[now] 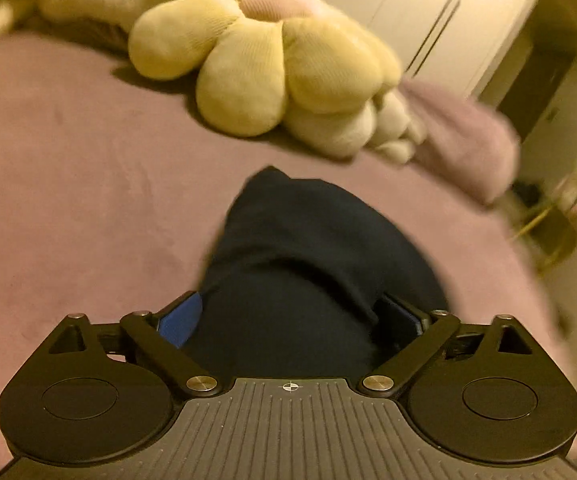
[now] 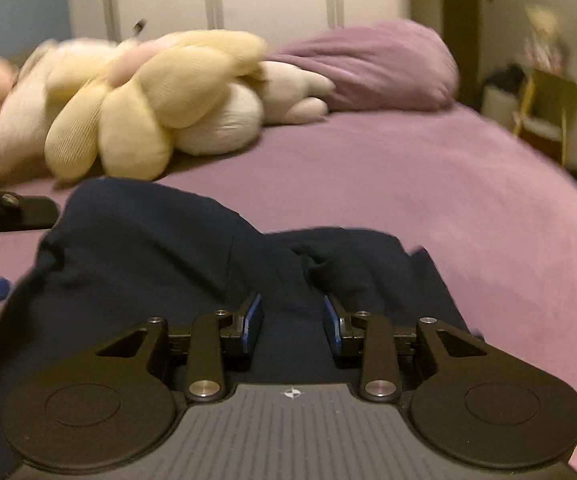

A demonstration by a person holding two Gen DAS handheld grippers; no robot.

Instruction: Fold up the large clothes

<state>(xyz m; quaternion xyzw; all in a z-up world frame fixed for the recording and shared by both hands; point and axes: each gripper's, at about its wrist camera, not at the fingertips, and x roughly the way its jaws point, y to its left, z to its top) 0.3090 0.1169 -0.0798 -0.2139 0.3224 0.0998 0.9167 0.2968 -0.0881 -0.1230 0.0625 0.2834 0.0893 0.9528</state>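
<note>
Spreading across the room, a bed point(image 2: 428, 184) under a mauve cover serves as the folding surface. Yellow flower cushion point(image 1: 256, 60) and purple pillow point(image 2: 372, 68) sit pushed to the head end, presumably to leave working space. Dark navy garment point(image 2: 160, 248) lies bunched mid-bed, not yet flat. Left gripper point(image 1: 288, 320): fingers set wide, cloth mounded between them; whether they press it I cannot tell. Right gripper point(image 2: 292, 320): fingers part-closed around a ridge of the same fabric, blue pads point(image 2: 253, 320) seemingly at the cloth, likely to lift and spread it.
</note>
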